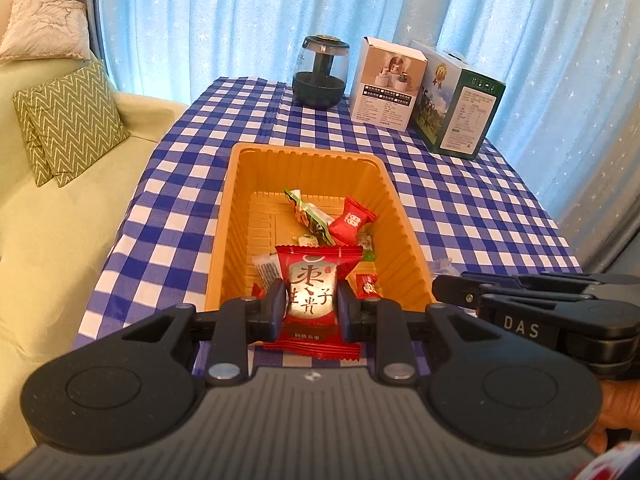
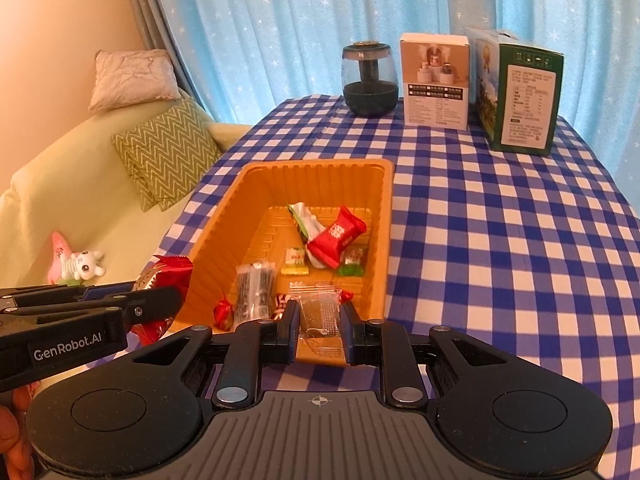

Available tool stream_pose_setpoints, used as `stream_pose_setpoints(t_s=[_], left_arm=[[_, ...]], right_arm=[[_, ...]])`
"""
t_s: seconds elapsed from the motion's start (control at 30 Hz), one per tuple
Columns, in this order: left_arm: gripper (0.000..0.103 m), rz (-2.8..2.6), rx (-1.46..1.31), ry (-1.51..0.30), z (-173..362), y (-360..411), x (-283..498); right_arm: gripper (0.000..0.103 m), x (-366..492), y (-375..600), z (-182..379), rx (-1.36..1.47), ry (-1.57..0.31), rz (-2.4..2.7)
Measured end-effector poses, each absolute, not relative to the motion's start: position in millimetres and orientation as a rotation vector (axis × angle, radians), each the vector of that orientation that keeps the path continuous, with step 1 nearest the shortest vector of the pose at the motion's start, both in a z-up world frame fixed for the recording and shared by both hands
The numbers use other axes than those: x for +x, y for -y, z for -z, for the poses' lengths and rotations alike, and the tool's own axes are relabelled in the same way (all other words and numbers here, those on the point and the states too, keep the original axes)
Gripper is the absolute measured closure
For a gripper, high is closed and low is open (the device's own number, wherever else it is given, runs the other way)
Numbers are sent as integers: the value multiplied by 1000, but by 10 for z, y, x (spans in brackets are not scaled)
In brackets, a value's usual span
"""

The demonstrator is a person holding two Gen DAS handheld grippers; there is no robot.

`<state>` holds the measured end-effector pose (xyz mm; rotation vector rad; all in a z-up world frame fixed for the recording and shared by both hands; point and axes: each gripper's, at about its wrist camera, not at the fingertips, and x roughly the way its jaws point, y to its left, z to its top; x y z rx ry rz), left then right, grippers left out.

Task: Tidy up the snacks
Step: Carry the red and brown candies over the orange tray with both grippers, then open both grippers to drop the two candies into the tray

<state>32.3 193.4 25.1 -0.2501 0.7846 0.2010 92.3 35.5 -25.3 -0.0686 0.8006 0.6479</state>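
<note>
An orange plastic tray (image 1: 236, 216) (image 2: 224, 216) sits on the blue checked table and holds several wrapped snacks, among them a red packet (image 1: 352, 220) (image 2: 336, 238) and a green one (image 1: 310, 216) (image 2: 302, 218). My left gripper (image 1: 312, 304) is shut on a red snack packet with white Chinese lettering (image 1: 314, 292), held over the tray's near edge; the packet also shows in the right wrist view (image 2: 160, 276). My right gripper (image 2: 320, 320) is shut on a clear plastic packet (image 2: 320, 312), held over the tray's near right corner. The right gripper shows beside the tray in the left wrist view (image 1: 444, 286).
At the table's far end stand a dark glass jar (image 1: 320, 74) (image 2: 370, 80), a white box (image 1: 386, 84) (image 2: 436, 84) and a green box (image 1: 456, 104) (image 2: 520, 92). A sofa with cushions (image 1: 68, 120) (image 2: 168, 156) lies left. Blue curtains hang behind.
</note>
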Motion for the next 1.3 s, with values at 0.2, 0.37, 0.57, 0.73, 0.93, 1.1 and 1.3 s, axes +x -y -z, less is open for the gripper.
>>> stream_pose_setpoints(t_s=[0.2,0.37,0.57,0.73,0.93,1.1,1.3], left_arm=[[79,-210,-240,-791,-212,-2089,560],[79,-198,-228,-805,-152,-2224,773],[79,-181,-221,-823,-43,-2311,1000],[79,-165,-216,-829,39,-2335,1149],[56,-181,-224,-824,97,-2414,1206],[56,-205,-221,-815,68,-2461,1097],[50,-218,-202,-813,23,-2465,974]], right_arm=[[81,1114,-519,289,-80,-804,-657],[81,1265,-642,344,-84,-806,-661],[81,1423,-693,420,-76,-821,-656],[81,1511,-695,475,-73,-832,-647],[81,1530,-673,506,-68,-837,-644],[81,1532,-646,527,-62,-846,-643],[81,1523,-662,510,-57,-845,-649]])
